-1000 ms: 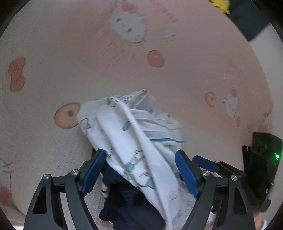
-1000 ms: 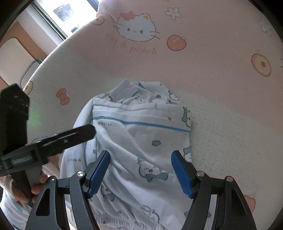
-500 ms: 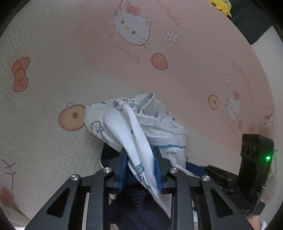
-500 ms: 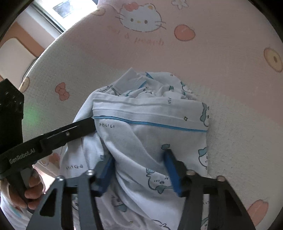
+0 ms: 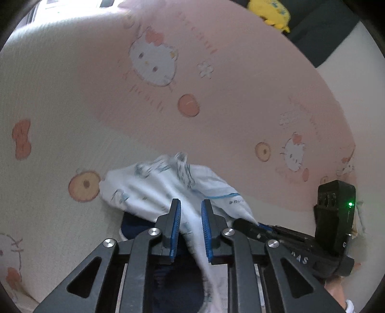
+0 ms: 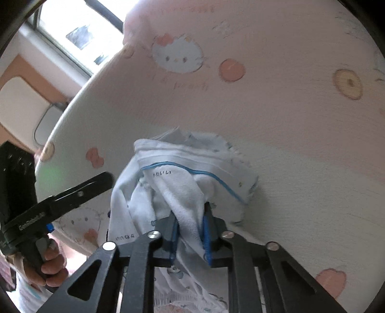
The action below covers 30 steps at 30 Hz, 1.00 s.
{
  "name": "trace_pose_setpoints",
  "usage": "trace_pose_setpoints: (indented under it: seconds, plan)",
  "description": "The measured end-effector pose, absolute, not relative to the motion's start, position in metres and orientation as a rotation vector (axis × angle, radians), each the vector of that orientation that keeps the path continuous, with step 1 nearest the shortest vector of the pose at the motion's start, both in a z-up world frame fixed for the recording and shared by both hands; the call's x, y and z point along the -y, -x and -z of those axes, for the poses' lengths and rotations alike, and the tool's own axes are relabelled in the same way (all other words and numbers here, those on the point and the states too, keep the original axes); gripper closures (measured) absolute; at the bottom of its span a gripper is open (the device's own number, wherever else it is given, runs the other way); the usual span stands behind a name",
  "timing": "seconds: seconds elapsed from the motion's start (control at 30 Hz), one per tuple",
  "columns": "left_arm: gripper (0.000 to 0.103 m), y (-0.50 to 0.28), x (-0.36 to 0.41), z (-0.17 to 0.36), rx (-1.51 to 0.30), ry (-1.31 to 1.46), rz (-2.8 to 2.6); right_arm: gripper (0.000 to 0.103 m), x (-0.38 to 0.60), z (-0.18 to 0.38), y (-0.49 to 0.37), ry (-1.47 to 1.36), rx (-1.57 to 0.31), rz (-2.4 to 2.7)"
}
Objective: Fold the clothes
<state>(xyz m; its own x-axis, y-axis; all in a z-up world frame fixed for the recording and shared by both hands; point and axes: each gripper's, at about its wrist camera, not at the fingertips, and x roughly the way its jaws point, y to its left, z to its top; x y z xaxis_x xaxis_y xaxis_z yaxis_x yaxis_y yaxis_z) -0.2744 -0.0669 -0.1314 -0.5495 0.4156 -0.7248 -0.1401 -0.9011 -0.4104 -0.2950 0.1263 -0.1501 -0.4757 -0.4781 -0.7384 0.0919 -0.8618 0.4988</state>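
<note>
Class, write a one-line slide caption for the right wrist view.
Right gripper shut on a bunched white printed garment above a cartoon-cat bedsheet.

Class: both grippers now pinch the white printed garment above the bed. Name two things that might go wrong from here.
1. The white garment is bunched where the right gripper pinches it, so the grip may catch several layers and any fold could come out crooked.
2. A dark garment lies under it by the left gripper and might get dragged along.

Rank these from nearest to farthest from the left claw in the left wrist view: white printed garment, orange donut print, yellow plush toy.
1. White printed garment: pinched in the left claw.
2. Orange donut print: on the sheet, left of the garment.
3. Yellow plush toy: top edge, beyond the sheet.
</note>
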Motion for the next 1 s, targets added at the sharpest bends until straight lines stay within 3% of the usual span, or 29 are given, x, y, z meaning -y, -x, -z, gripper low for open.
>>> trace_pose_setpoints:
  seconds: [0.23,0.3,0.37,0.47,0.6,0.63,0.7,0.73,1.0]
  plan:
    - [0.087,0.284,0.048,0.132,0.455,1.332,-2.409,0.092,-0.166,0.141,0.286,-1.367,0.655,2.467]
    - [0.075,0.293,0.044,0.142,0.449,1.419,-2.407,0.092,-0.177,0.138,0.284,-1.364,0.680,2.493]
    - [0.037,0.297,0.045,0.149,0.487,1.477,-2.400,0.092,-0.187,0.136,0.282,-1.365,0.703,2.515]
    - [0.034,0.297,0.049,0.151,0.586,1.465,-2.385,0.092,-0.189,0.139,0.283,-1.390,0.719,2.506]
    - [0.034,0.301,0.045,0.145,0.539,1.464,-2.407,0.092,-0.189,0.142,0.288,-1.413,0.740,2.500]
    - [0.034,0.303,0.044,0.144,0.535,1.469,-2.404,0.089,-0.190,0.143,0.288,-1.412,0.745,2.498]
    - [0.034,0.308,0.042,0.143,0.538,1.485,-2.396,0.063,-0.191,0.143,0.288,-1.410,0.756,2.494]
    - [0.034,0.309,0.041,0.142,0.546,1.497,-2.386,0.042,-0.191,0.143,0.288,-1.405,0.763,2.492]
    - [0.030,0.316,0.034,0.134,0.599,1.571,-2.305,0.034,-0.184,0.147,0.292,-1.373,0.773,2.457]
